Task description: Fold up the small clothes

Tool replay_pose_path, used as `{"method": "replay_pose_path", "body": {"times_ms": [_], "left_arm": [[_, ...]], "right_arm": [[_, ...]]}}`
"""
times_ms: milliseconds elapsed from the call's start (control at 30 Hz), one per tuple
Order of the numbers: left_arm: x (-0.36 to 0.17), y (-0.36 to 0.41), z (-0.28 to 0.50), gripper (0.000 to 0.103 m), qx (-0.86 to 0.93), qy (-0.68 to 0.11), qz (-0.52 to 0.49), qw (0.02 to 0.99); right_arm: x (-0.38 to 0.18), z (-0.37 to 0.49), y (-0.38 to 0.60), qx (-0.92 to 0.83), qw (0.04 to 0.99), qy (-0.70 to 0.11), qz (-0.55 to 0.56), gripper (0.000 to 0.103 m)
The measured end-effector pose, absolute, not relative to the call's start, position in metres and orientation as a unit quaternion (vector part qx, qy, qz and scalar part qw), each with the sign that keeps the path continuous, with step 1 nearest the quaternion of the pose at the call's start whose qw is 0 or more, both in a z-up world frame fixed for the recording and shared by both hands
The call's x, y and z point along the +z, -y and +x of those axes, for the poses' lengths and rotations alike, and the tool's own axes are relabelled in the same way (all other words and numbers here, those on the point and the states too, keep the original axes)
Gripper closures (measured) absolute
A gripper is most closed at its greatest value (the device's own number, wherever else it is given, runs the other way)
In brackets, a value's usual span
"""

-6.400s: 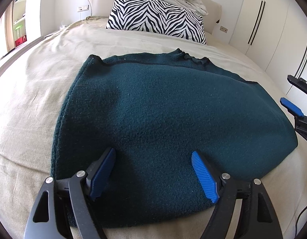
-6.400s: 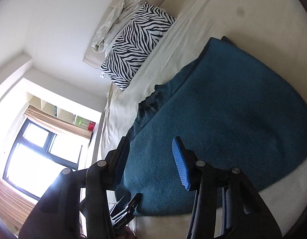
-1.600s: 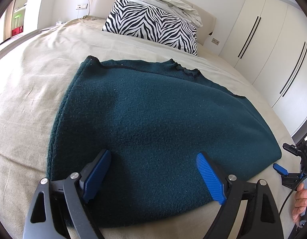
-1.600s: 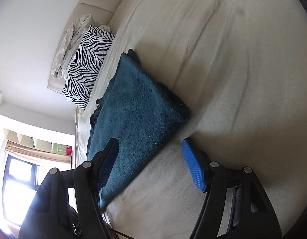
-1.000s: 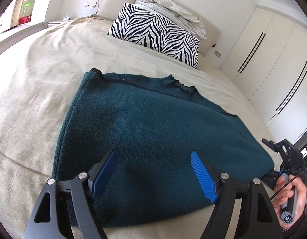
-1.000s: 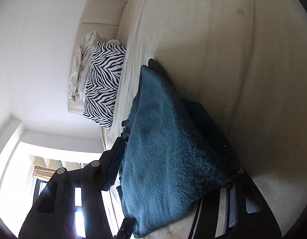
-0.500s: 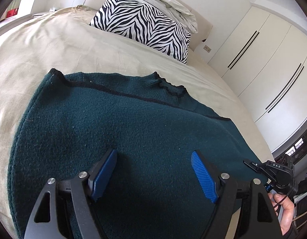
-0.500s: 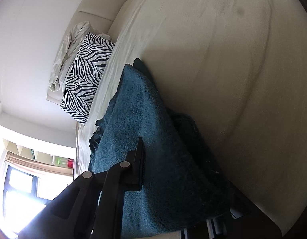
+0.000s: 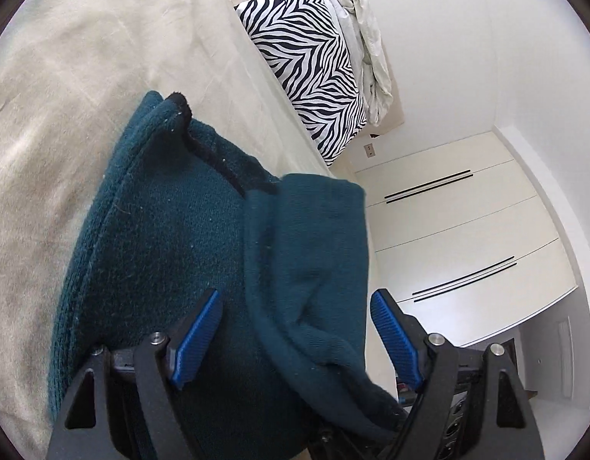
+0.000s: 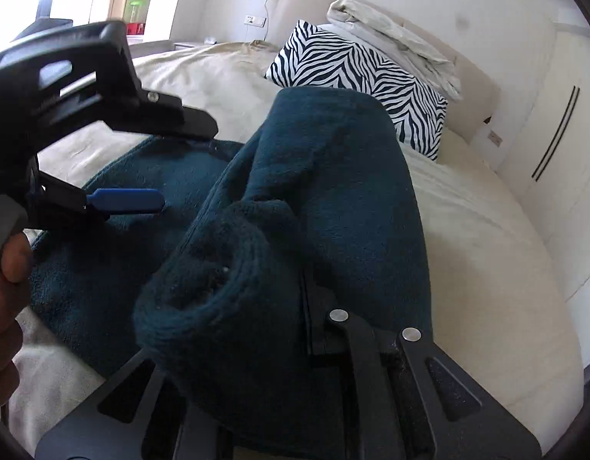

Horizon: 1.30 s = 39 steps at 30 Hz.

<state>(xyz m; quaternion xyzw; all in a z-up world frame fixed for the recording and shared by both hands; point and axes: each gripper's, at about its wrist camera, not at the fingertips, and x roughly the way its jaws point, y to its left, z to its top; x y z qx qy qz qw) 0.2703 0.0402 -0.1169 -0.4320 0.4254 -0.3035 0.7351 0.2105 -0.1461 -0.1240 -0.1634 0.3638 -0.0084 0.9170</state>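
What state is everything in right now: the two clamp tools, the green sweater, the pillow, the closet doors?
Left gripper: open, holding nothing.
Right gripper: shut on the sweater's edge.
Sweater: partly lifted, one side raised over the rest lying on the bed.
Zebra pillow: propped against the headboard.
Wardrobe doors: closed.

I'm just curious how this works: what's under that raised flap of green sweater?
Under the lifted flap lies the rest of the sweater, spread on the beige bed. The right tongs pinching it are mostly buried in wool, so their tips can't be seen.
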Motion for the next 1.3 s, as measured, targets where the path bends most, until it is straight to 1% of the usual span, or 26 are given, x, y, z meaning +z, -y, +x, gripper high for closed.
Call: {"method": "replay_pose_path", "body": {"times_ms": [33,100,167,267,333,367,400,433,467,500,533,567,700,833,900,1000,1100,1133,1167,1233,1300], "left_arm": [[-0.118,-0.040,0.269,0.018,-0.306,-0.428,-0.432,0.732],[-0.115,-0.037,0.271,0.012,-0.308,-0.432,-0.434,0.728],[-0.112,-0.031,0.276,0.008,-0.302,-0.439,-0.433,0.727],[-0.105,-0.018,0.284,0.007,-0.293,-0.466,-0.399,0.734],[-0.102,-0.012,0.289,0.009,-0.289,-0.474,-0.383,0.738],[-0.103,-0.010,0.293,0.016,-0.289,-0.477,-0.382,0.737],[-0.106,-0.009,0.297,0.033,-0.293,-0.485,-0.383,0.730],[-0.110,-0.010,0.300,0.045,-0.298,-0.495,-0.386,0.719],[-0.115,-0.010,0.304,0.068,-0.296,-0.507,-0.385,0.712],[-0.117,-0.012,0.306,0.081,-0.293,-0.514,-0.378,0.712],[-0.119,-0.015,0.307,0.082,-0.294,-0.517,-0.374,0.712],[-0.119,-0.018,0.309,0.088,-0.297,-0.518,-0.371,0.711],[-0.106,-0.031,0.314,0.088,-0.309,-0.518,-0.340,0.722],[-0.086,-0.050,0.324,0.089,-0.306,-0.497,-0.318,0.747],[-0.084,-0.059,0.329,0.089,-0.296,-0.493,-0.306,0.759],[-0.105,-0.071,0.334,0.088,-0.263,-0.515,-0.272,0.769],[-0.130,-0.094,0.330,0.084,-0.271,-0.511,-0.320,0.750],[-0.131,-0.098,0.329,0.083,-0.274,-0.508,-0.330,0.747],[-0.129,-0.100,0.328,0.081,-0.272,-0.504,-0.331,0.750],[-0.117,-0.107,0.321,0.067,-0.263,-0.488,-0.318,0.769],[-0.102,-0.112,0.312,0.046,-0.256,-0.467,-0.315,0.785]], "right_arm": [[-0.126,0.209,0.142,-0.011,0.918,-0.358,-0.172,0.094],[-0.126,0.208,0.138,-0.008,0.918,-0.351,-0.182,0.094],[-0.123,0.209,0.140,-0.003,0.921,-0.347,-0.176,0.094],[-0.116,0.201,0.141,-0.003,0.927,-0.330,-0.176,0.094],[-0.114,0.186,0.130,-0.004,0.931,-0.311,-0.192,0.094],[-0.114,0.181,0.125,-0.003,0.931,-0.303,-0.204,0.093],[-0.117,0.178,0.119,0.000,0.930,-0.295,-0.218,0.093],[-0.118,0.175,0.114,0.004,0.929,-0.289,-0.232,0.093],[-0.121,0.172,0.110,0.009,0.927,-0.285,-0.245,0.093],[-0.123,0.171,0.107,0.011,0.925,-0.280,-0.258,0.093],[-0.125,0.170,0.106,0.013,0.922,-0.278,-0.267,0.093],[-0.126,0.170,0.105,0.016,0.921,-0.278,-0.273,0.093],[-0.127,0.165,0.094,0.032,0.915,-0.256,-0.311,0.093],[-0.121,0.163,0.075,0.060,0.912,-0.225,-0.339,0.093],[-0.123,0.166,0.063,0.079,0.908,-0.222,-0.347,0.093],[-0.134,0.175,0.057,0.108,0.901,-0.249,-0.338,0.093],[-0.141,0.177,0.060,0.132,0.893,-0.278,-0.327,0.092],[-0.143,0.174,0.063,0.140,0.892,-0.280,-0.327,0.091],[-0.142,0.171,0.066,0.150,0.889,-0.283,-0.326,0.087],[-0.139,0.165,0.076,0.167,0.890,-0.287,-0.313,0.086],[-0.132,0.163,0.088,0.184,0.893,-0.300,-0.282,0.086]]}}
